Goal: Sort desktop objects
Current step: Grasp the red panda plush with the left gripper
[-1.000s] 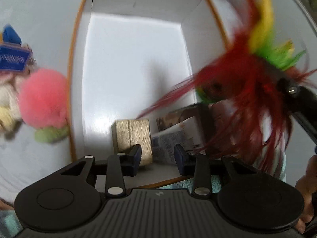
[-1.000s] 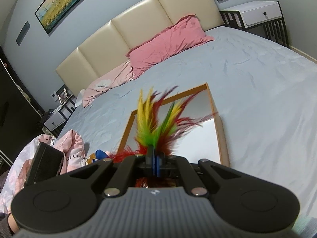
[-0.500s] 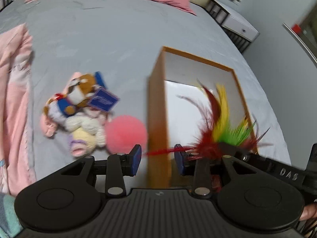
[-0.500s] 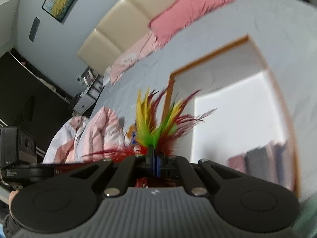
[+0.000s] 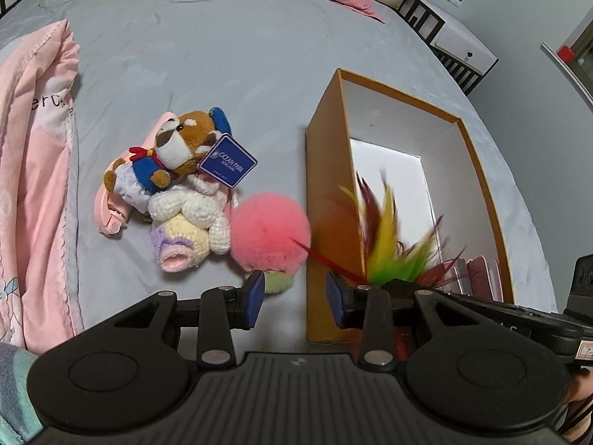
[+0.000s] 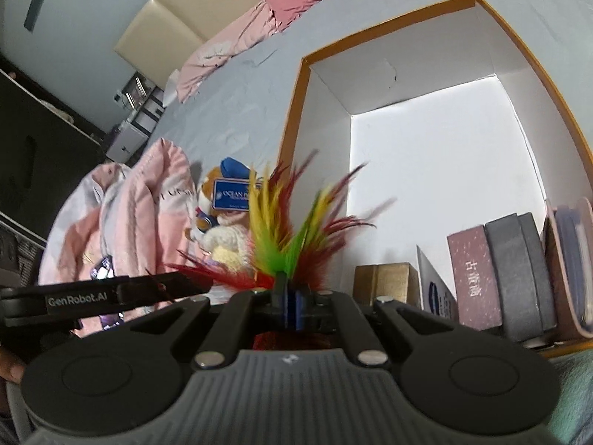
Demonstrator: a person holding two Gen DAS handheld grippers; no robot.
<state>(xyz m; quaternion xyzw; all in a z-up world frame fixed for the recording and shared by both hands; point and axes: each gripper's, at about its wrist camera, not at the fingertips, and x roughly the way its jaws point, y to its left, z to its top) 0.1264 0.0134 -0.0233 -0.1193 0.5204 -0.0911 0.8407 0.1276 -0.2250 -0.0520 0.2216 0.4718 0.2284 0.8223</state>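
The right gripper (image 6: 291, 306), angled down over the near end of an orange-rimmed box (image 6: 533, 70), pinches the base of a feather shuttlecock (image 6: 285, 237) between blue pads; its jaws are just starting to part, the base still between them. Red, yellow and green plumes fan toward twelve o'clock, blurred at the tips. The left gripper (image 5: 294, 294) hangs half open and empty above the grey bed (image 5: 229, 55), its jaws straddling the box's near corner. At its eleven o'clock lie a pink pompom (image 5: 270, 231), a crocheted doll (image 5: 185, 218) and a tagged plush dog (image 5: 178, 148). Small boxes (image 6: 493, 282) stand upright inside the box at the right gripper's three o'clock.
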